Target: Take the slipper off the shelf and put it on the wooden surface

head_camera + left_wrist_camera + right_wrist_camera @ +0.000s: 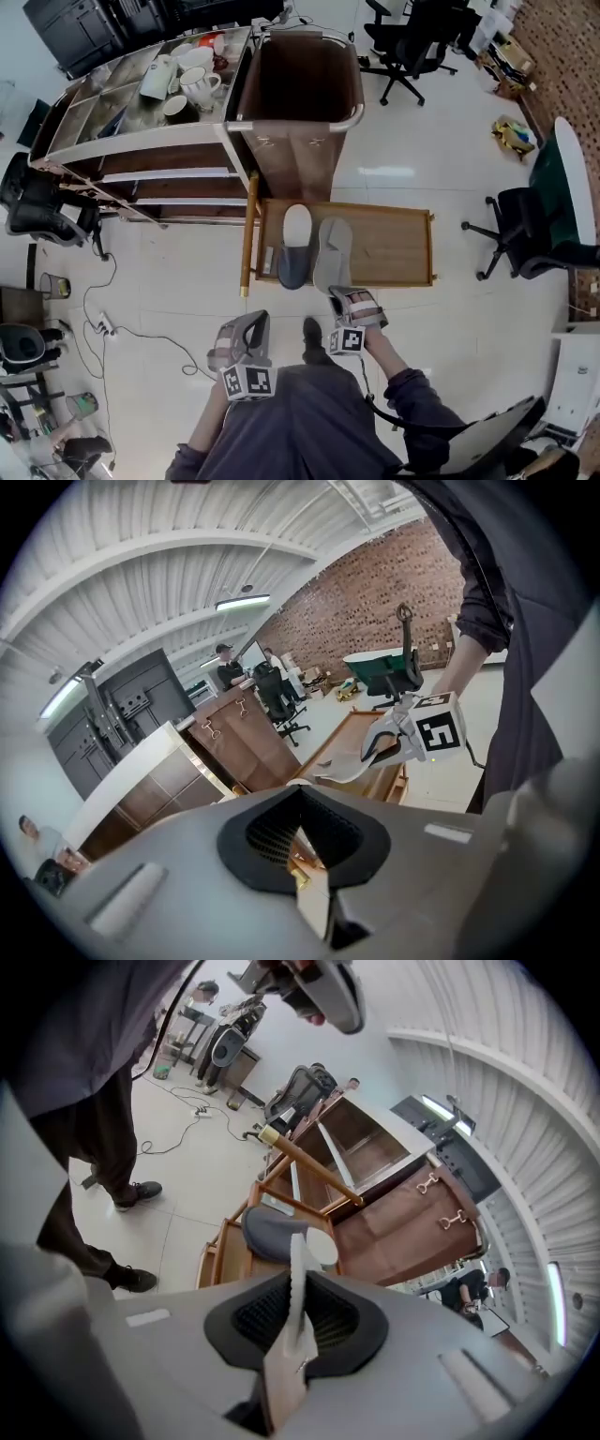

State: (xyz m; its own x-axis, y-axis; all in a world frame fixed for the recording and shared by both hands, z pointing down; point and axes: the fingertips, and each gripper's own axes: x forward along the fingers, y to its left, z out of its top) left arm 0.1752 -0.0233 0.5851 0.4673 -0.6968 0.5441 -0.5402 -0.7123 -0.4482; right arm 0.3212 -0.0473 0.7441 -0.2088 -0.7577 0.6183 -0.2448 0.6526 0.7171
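The job is in its last step, by the look of it. The right claw (349, 296) is pinching the heel end of the pale grey slipper (333, 251). Its own view shows the thin edge of the sole clamped between the jaws. The slipper reaches out over the worktop (394, 246) from the near edge, in the left half. It lies just beside a second, darker slipper (293, 246) with a white insole, which sits flat close to the left end.

From the left gripper view the held slipper (349, 767) seems tilted, toe low and heel lifted. I cannot tell whether the toe already touches the wood.

The left claw (246, 330) hangs by the person's side, short of the near left corner. Its jaws are pressed together on nothing. The shelf (141, 159) stands beyond the far left corner, well apart from both claws.

The next move likely calls for lowering the heel until the whole sole rests on the wood. Then the right jaws can spread and draw back towards the person over the near edge. The care needed is small: keep the slipper from nudging its neighbour, and do not let it hang over the near edge once released.
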